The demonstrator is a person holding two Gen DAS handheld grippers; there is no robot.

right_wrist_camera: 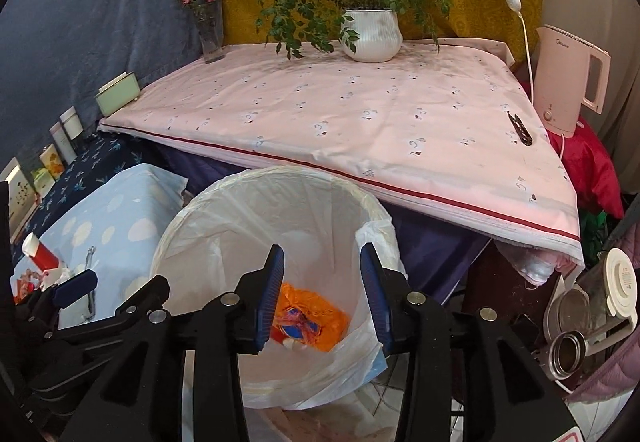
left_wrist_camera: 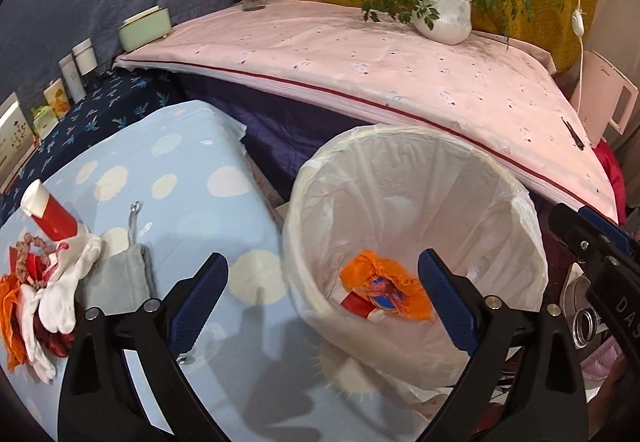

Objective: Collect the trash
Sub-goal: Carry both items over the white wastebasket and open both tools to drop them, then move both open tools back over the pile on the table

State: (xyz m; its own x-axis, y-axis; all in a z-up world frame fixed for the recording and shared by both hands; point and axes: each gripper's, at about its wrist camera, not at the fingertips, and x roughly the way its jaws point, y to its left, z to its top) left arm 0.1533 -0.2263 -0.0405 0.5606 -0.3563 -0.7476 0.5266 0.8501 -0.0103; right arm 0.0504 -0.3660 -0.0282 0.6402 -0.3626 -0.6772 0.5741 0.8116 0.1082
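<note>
The white-lined trash bin (right_wrist_camera: 224,226) stands just off the near right edge of the blue spotted surface (left_wrist_camera: 192,178), below the front edge of the pink-covered surface (right_wrist_camera: 360,114). At the bin's bottom lies a crumpled orange wrapper (right_wrist_camera: 316,318). The right gripper (right_wrist_camera: 322,298) hangs over the bin's mouth with its jaws partly apart and nothing between them. The left gripper (left_wrist_camera: 324,298) straddles the bin's left rim, jaws spread wide and empty. Near the left edge of the blue spotted surface lies more trash: a red and white tube (left_wrist_camera: 50,212), crumpled white tissue (left_wrist_camera: 64,282) and orange scraps (left_wrist_camera: 12,306), with a grey pouch (left_wrist_camera: 120,274) just beside them.
</note>
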